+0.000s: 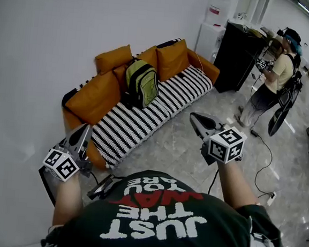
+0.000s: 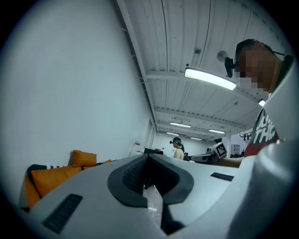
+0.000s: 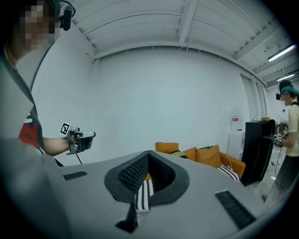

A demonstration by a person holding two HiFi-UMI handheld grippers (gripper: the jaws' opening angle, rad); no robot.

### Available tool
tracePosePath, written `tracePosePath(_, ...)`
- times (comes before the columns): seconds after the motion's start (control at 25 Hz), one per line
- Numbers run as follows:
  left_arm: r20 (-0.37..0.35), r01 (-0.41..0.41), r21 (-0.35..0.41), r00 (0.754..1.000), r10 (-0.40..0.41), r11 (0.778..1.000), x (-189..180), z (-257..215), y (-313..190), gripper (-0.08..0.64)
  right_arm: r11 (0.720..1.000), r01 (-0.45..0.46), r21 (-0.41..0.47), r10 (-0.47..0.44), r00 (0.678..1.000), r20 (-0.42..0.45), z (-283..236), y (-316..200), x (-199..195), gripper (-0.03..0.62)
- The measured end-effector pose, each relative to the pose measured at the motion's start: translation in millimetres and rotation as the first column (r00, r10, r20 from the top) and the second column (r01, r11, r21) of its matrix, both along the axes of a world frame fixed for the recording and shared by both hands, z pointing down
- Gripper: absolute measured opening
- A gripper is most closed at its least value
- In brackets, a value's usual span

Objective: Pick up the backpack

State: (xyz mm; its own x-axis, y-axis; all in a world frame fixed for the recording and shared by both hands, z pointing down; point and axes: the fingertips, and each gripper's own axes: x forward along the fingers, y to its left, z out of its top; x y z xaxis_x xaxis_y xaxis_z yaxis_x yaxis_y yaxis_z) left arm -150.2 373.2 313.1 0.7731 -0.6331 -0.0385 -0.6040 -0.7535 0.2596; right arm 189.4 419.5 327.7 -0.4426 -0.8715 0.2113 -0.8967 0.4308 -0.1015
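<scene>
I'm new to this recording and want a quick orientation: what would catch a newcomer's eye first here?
A green backpack stands on the black-and-white striped cover of an orange sofa by the white wall, leaning on its back cushions. Nearer the camera, the left gripper and right gripper are both shut and empty, well apart from the sofa. At upper right another person stands at a black cabinet.

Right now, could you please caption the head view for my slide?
Both shut and empty, the left gripper and right gripper point toward the backpack on the sofa.
</scene>
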Motion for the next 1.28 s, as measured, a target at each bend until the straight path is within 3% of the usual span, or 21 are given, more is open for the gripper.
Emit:
tracePosePath(0.56,0.042,-0.026,0.005,0.999,0.026,1.000,76,0,14,0.011,1.000,0.024,0.001,-0.024,0.999,0.039,18,26,64,0.026)
tracePosePath(0.76,0.056,-0.039,-0.009,0.998,0.039,0.999,88,10,-10,0.011,1.000,0.011,-0.022,-0.010,0.999,0.053,31,3,77,0.026)
tracePosePath(1.04,0.039,-0.064,-0.048,0.997,0.066,0.997,79,35,-90,0.011,0.998,-0.002,-0.069,0.005,0.999,0.038,50,-71,62,0.026)
tracePosePath(1.28,-0.016,-0.128,-0.083,0.992,0.127,0.988,52,60,-234,0.011,0.994,-0.048,-0.095,0.048,0.999,0.002,52,-198,27,0.026)
